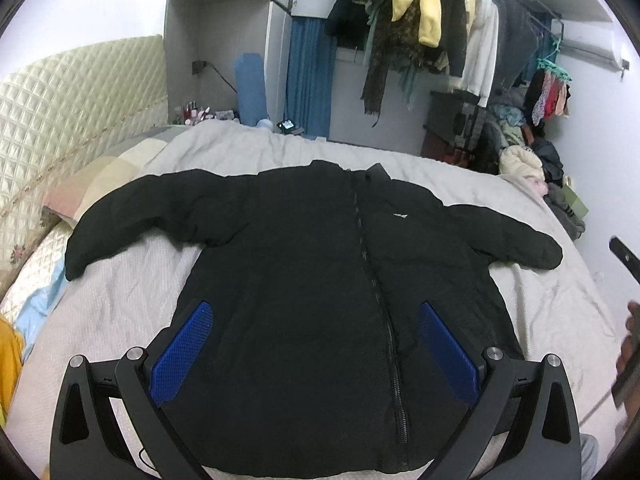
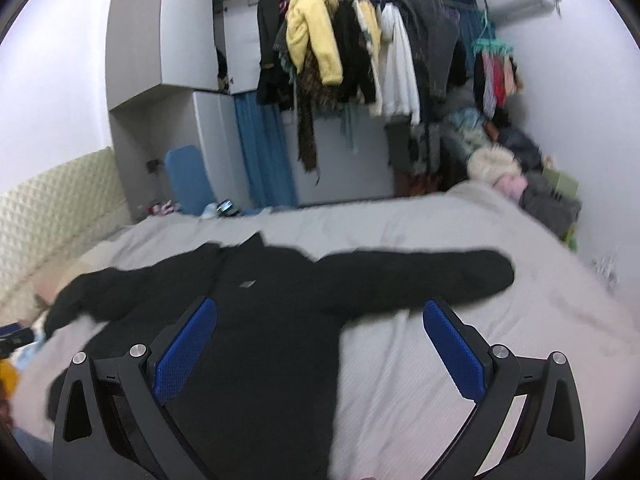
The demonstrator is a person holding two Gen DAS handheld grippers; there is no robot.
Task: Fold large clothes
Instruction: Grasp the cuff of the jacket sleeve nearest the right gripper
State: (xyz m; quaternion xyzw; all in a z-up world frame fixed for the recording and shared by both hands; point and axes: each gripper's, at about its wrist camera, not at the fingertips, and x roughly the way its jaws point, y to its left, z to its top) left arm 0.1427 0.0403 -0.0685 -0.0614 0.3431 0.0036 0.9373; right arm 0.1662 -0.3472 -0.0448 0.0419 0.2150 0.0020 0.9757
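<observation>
A cluttered bedroom: a rail of hanging clothes (image 1: pixel 432 28) runs along the far wall, grey cupboards (image 1: pixel 224 40) stand in the corner, and a quilted headboard (image 1: pixel 60 120) curves up on the left. The bed (image 1: pixel 552 312), covered in a pale grey sheet, fills the foreground and serves as the folding surface.

On it lies the black padded jacket (image 1: pixel 304 280), front side up and zipped closed, hem nearest the cameras and collar towards the wardrobe. Both sleeves are spread out to the sides, so the whole outline is flat and open, probably laid this way so the sleeves can be brought in over the body first. No fold appears to have been made yet.

The left hand-held gripper (image 1: pixel 316 344) hovers over the lower part of the jacket with its blue pads wide apart and nothing between them. The right hand-held gripper (image 2: pixel 320 340) is likewise spread and empty, looking over the jacket's right side, with the outstretched sleeve (image 2: pixel 432 276) lying ahead of it (this view is blurred, so fine detail is lost). A small white logo (image 1: pixel 400 216) marks the chest.
</observation>
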